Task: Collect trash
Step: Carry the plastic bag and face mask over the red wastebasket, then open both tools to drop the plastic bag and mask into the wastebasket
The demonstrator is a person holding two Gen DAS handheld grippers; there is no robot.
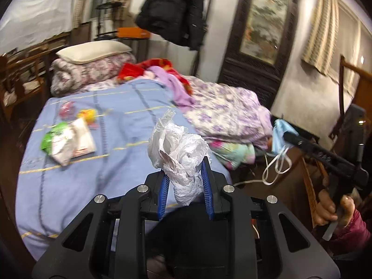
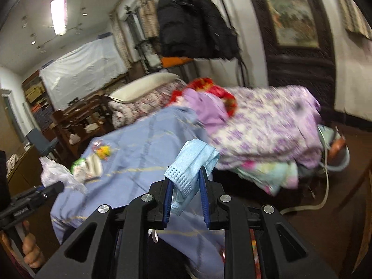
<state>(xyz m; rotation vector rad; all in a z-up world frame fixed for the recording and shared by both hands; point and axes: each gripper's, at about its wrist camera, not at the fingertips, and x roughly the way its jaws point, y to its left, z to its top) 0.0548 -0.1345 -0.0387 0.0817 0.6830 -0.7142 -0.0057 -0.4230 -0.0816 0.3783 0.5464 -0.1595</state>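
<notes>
A bed (image 1: 97,162) covered by a pale blue sheet (image 1: 130,125) fills most of both views, with a purple floral quilt (image 1: 223,114) heaped along its far side and a cream pillow (image 1: 93,51) on folded bedding at the head. A black coat (image 1: 172,11) hangs on the wall beyond, beside a dark carved frame (image 1: 262,28).

On the sheet, well apart from both grippers, lie 3 loose bits of trash: a green and white packet (image 1: 67,139), a yellow wrapper (image 1: 87,115) and a pinkish clear wrapper (image 1: 66,109).

The left gripper (image 1: 184,186) is held above the near edge of the bed, its blue-padded jaws pressed on a crumpled white plastic bag (image 1: 179,153) that sticks up between them.

The right gripper (image 2: 186,197) has its jaws narrowly set and pinching a light blue face mask (image 2: 193,162); in the left wrist view the mask's white ear loops (image 1: 276,165) dangle below it. A hand (image 1: 334,209) in a magenta sleeve (image 1: 351,232) grips that tool's handle.
</notes>
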